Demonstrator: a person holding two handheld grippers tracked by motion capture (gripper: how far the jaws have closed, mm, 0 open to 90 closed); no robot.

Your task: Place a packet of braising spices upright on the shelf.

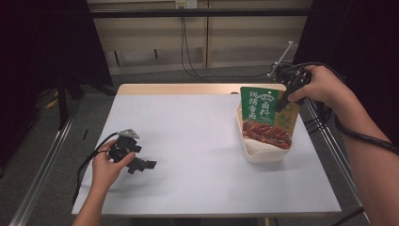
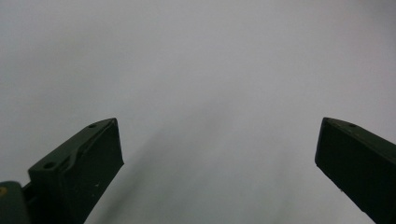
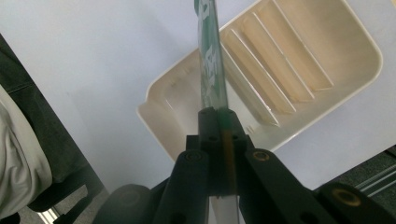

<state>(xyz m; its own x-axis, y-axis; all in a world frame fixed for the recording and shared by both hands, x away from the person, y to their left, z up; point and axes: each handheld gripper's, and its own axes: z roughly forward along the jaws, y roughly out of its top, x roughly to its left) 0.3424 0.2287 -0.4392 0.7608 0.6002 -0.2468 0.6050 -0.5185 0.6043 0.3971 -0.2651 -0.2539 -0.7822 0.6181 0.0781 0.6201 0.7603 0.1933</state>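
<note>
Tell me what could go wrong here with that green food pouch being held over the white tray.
The right gripper pinches the green pouch only at its top edge, so it may slip or swing.

The white tray sits near the right side of the table and looks light; the pouch pushing down could slide or tip it.

The left gripper rests open and far away, so nothing steadies the tray.

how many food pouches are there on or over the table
1. The green food pouch hangs upright over the cream tray at the table's right side, pinched at its top edge by the right gripper. Any others may be hidden.
</note>
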